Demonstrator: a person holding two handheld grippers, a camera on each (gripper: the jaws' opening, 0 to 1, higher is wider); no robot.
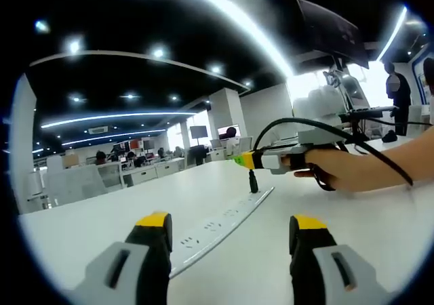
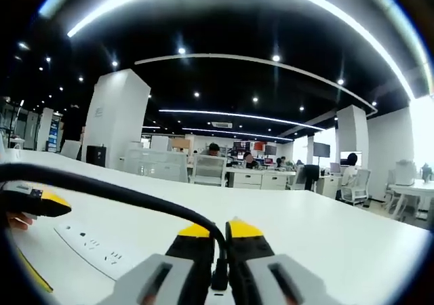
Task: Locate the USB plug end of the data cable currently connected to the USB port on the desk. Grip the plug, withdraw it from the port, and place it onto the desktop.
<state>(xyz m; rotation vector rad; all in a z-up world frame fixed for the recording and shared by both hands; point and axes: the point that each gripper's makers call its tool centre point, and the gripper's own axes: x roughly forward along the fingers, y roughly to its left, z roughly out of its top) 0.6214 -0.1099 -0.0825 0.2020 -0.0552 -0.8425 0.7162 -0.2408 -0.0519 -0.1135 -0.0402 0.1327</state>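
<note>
A white power strip (image 1: 224, 220) lies along the white desk (image 1: 366, 237), seen again as the strip (image 2: 95, 246) in the right gripper view. A black plug (image 1: 253, 181) stands upright at the strip's far end, and its black cable (image 1: 298, 122) arcs up and off to the right. My right gripper (image 1: 249, 161), held in a hand, is shut on that plug. In its own view, the right gripper (image 2: 218, 236) pinches the plug (image 2: 218, 276), and the cable (image 2: 115, 195) runs left. I cannot tell whether the plug is still seated. My left gripper (image 1: 230, 224) is open above the strip's near end.
A white machine (image 1: 319, 108) and a dark monitor (image 1: 332, 30) stand behind the hand. A person (image 1: 397, 91) stands at the far right. Rows of office desks with chairs (image 2: 210, 169) and seated people fill the background. The left gripper (image 2: 34, 201) shows at the left edge.
</note>
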